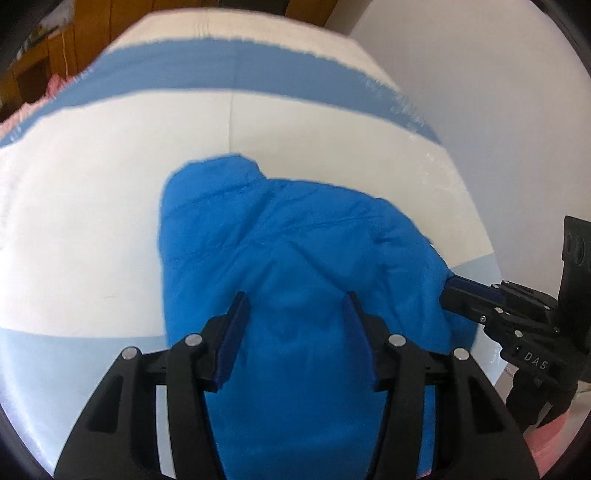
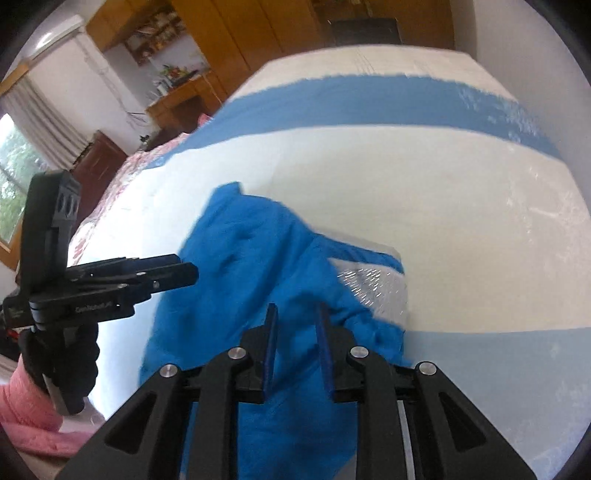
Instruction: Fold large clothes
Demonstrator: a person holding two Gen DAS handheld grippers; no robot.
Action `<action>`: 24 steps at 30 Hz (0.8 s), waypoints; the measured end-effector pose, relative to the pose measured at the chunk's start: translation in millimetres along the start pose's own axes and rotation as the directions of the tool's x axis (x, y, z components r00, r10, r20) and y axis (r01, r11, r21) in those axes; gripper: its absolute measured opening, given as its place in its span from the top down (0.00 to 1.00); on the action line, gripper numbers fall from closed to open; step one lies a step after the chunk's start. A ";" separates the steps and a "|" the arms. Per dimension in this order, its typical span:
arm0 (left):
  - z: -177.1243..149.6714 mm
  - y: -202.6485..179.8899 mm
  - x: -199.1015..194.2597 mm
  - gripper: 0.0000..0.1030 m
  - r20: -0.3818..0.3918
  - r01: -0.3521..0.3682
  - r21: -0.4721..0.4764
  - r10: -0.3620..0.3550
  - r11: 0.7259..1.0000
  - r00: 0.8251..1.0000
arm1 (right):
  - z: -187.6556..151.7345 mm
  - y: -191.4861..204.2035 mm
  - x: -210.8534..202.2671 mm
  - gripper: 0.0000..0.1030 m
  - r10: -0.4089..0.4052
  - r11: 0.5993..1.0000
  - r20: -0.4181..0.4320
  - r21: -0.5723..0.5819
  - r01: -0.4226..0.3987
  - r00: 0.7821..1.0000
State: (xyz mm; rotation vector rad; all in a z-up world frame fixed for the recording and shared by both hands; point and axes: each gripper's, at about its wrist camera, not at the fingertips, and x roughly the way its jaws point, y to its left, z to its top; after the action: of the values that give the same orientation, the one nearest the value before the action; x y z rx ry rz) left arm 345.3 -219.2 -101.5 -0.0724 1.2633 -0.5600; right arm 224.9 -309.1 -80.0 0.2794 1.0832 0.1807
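Left wrist view: a bright blue jacket of smooth, puffy, stitched fabric lies bunched on a bed cover that is white with broad blue bands, and it reaches back under the camera. The left gripper hangs over the cloth with its black jaws spread wide and nothing between its blue pads. At the right edge the right gripper meets the jacket's side; its tips are too hidden to tell whether they pinch the fabric. The right wrist view shows what the other does not: a shiny silver lining turned up at the jacket's right edge, wooden cupboards behind the bed, and a pink sleeve. There the right gripper has its jaws parted over blue cloth, and the left gripper appears side-on.
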 end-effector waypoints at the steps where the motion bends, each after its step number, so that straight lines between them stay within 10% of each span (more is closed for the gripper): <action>1: 5.3 1.5 10.8 0.50 -0.033 0.004 -0.011 -0.005 1.000 0.999 | -0.5 -8.7 6.9 0.83 -0.005 1.000 -0.016 0.015 0.005 1.000; 10: 23.3 7.2 52.5 0.49 -0.140 0.003 -0.044 -0.009 0.999 0.990 | -8.2 -43.7 49.3 0.90 0.058 0.985 -0.089 0.166 -0.042 0.994; 24: -56.9 1.2 -9.4 0.51 -0.001 -0.074 0.013 0.074 0.997 0.997 | -41.4 6.5 -3.7 0.83 0.033 0.997 -0.022 0.070 -0.031 0.999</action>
State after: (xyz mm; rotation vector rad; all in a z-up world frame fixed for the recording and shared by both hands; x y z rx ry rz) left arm 291.9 -199.9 -111.8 -0.0139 1.2587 -0.5041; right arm 186.3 -298.4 -93.1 0.3578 1.1094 0.1752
